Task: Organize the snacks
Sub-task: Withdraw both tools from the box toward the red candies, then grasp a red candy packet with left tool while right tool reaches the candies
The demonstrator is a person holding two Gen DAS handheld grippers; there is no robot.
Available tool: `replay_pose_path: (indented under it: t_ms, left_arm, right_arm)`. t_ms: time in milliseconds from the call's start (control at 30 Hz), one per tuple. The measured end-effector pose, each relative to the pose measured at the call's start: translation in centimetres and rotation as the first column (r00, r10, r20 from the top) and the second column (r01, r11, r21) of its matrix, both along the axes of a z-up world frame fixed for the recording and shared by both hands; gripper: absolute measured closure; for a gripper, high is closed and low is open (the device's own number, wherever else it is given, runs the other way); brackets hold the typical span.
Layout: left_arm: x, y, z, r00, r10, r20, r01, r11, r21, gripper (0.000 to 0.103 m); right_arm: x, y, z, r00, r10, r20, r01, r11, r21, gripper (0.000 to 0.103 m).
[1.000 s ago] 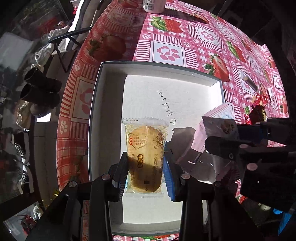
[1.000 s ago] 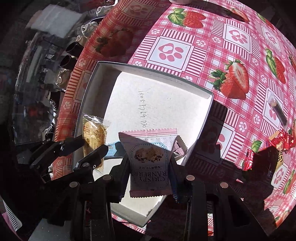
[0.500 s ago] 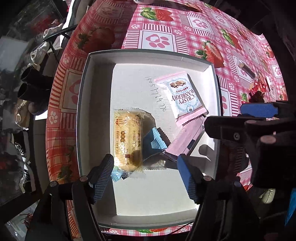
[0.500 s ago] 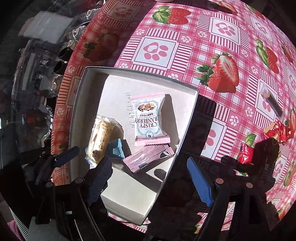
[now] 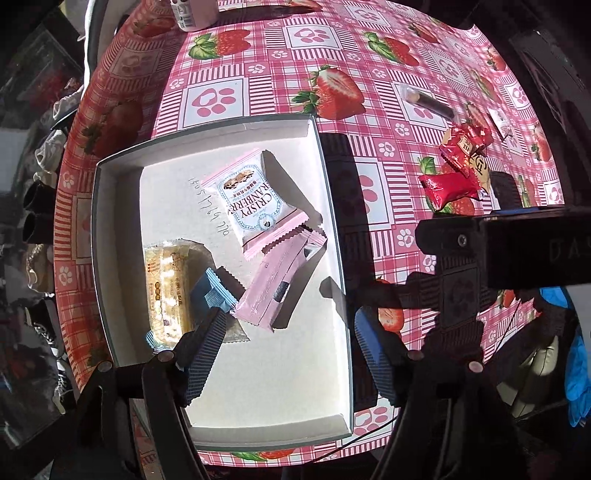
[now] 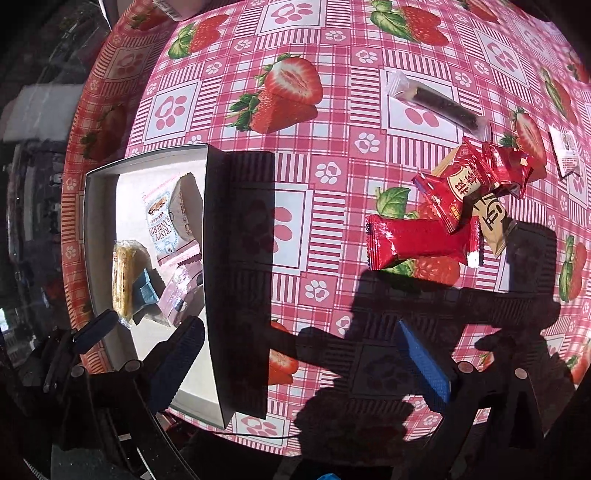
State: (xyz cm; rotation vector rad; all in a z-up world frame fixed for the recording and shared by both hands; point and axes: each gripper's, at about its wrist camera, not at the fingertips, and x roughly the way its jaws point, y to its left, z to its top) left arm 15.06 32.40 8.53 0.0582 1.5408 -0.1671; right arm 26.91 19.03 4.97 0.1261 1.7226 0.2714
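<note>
A white box [image 5: 122,177] [image 6: 98,184] holds a yellow cake packet [image 5: 166,291], a small blue packet [image 5: 212,293], a pink cranberry packet [image 5: 251,203] and a pink bar [image 5: 280,280]. My left gripper [image 5: 288,350] is open and empty above the box's near part. My right gripper [image 6: 295,350] is open and empty over the tablecloth right of the box. Red snack packets [image 6: 417,240] [image 5: 450,188] and a dark bar in clear wrap [image 6: 436,103] lie on the table to the right.
The round table has a pink strawberry tablecloth [image 6: 332,74]. A white container [image 5: 192,14] stands at the far edge. A small white packet [image 6: 565,147] lies at the far right. Chairs and shoes [image 5: 37,206] sit on the floor to the left.
Both grippers have let go of their packets into the box, opened, and pulled back. The right gripper has swung right toward the red snacks.
</note>
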Motion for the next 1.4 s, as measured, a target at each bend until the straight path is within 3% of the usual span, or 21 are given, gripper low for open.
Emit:
replay_pose_path:
  t_ms: [700, 1200, 1400]
  left_arm:
    - [3.7, -11.6, 1.7, 0.993, -0.116, -0.016, 0.115, 0.991, -0.071, 0.025]
    - [4.4, -14.2, 0.3, 0.989, -0.127, -0.07, 0.124, 0.991, -0.048, 0.024]
    - [6.0, -14.0, 0.6, 0.993, -0.099, -0.071, 0.095, 0.994, -0.058, 0.024]
  right_arm:
    - [-0.6, -13.9, -2.0, 0.975, -0.217, -0.046, 0.218, 0.976, 0.003, 0.0]
    - [-2.0, -19.6, -6.2, 0.947, -0.296, -0.126, 0.289, 0.955, -0.07, 0.0]
    - [-2.3, -21.5, -6.5, 0.933, -0.334, -0.134, 0.328, 0.943, -0.063, 0.0]
